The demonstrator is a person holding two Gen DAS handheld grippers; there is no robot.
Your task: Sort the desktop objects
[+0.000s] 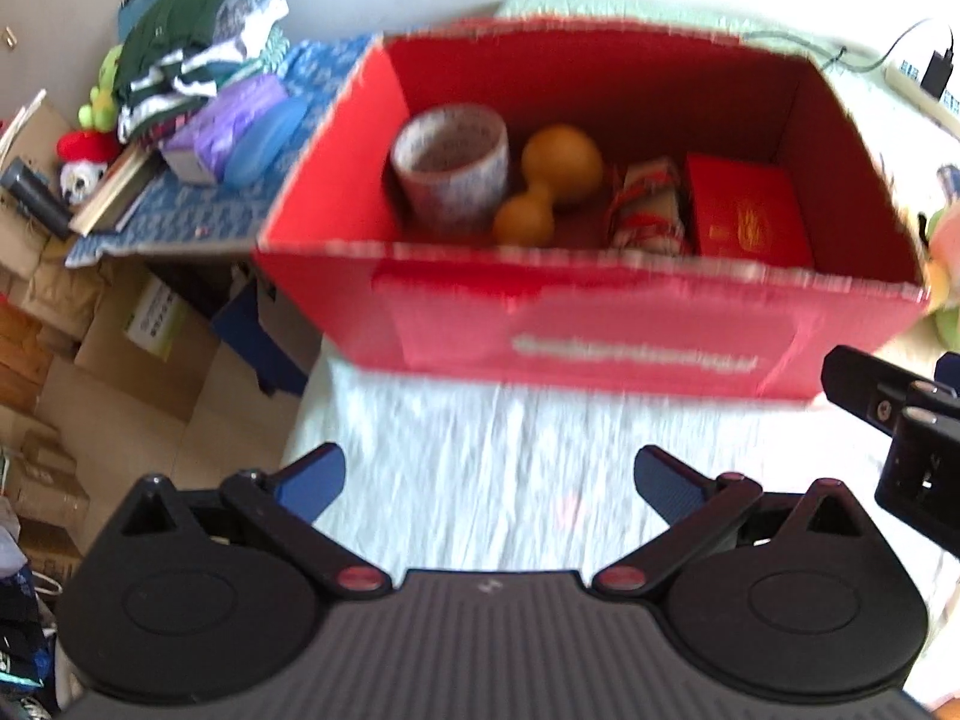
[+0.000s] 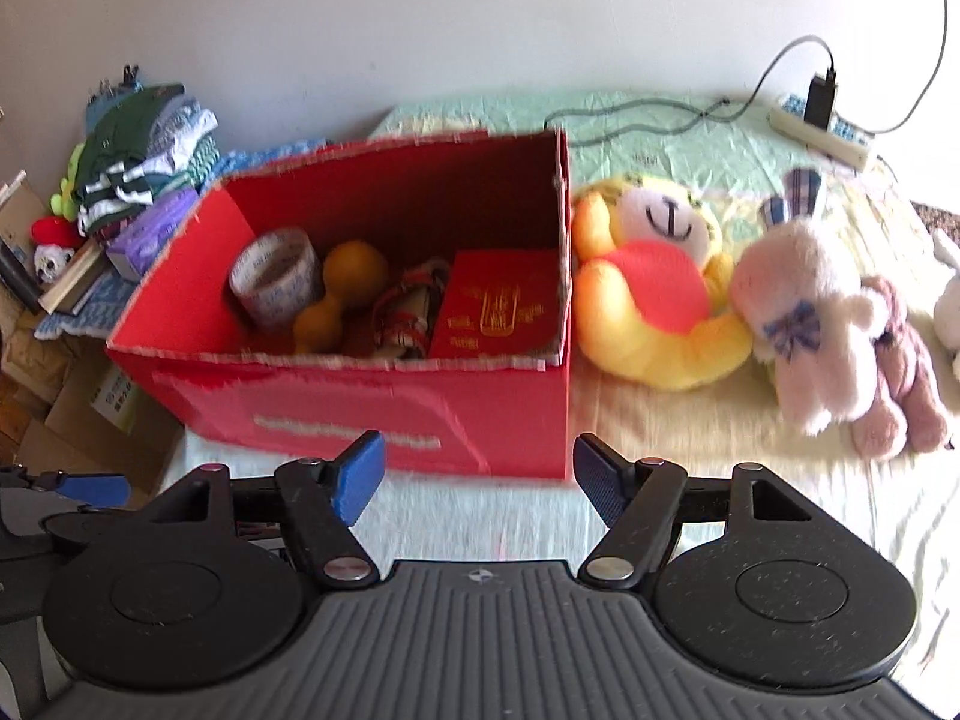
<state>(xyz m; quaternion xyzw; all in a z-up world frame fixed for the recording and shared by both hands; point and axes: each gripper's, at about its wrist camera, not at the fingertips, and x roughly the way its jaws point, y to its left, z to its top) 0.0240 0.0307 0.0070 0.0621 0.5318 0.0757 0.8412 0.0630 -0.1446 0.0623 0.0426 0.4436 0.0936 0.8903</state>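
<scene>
1. An open red cardboard box [image 2: 384, 414] stands on a pale, wrinkled cloth-covered surface [image 1: 480, 456], near its left edge
2. Inside the box, from left to right, sit a roll of white printed tape [image 1: 450, 165] standing on its edge, an orange gourd-shaped object [image 1: 549, 189], a small bundle wrapped in red and white [image 1: 651, 207], and a flat red packet with gold print [image 1: 747, 213]
3. The left gripper [image 1: 489, 480] hangs in front of the box over bare cloth; its blue-padded fingers [image 1: 312, 483] are spread wide with nothing between them
4. The right gripper [image 2: 477, 480] hangs just beside it, in front of the box's near right corner; its fingers are likewise spread apart and hold nothing
5. To the right of the box, touching its side wall, lies a yellow and orange plush bear [image 2: 651, 294]; a white plush rabbit [image 2: 804, 312] leans on it, with a small pink plush toy [image 2: 900, 372] beside that
6. A white power strip [image 2: 822, 141] with a black plug lies at the far right
7. Folded clothes [image 1: 192, 48] are stacked on a side table to the left
</scene>
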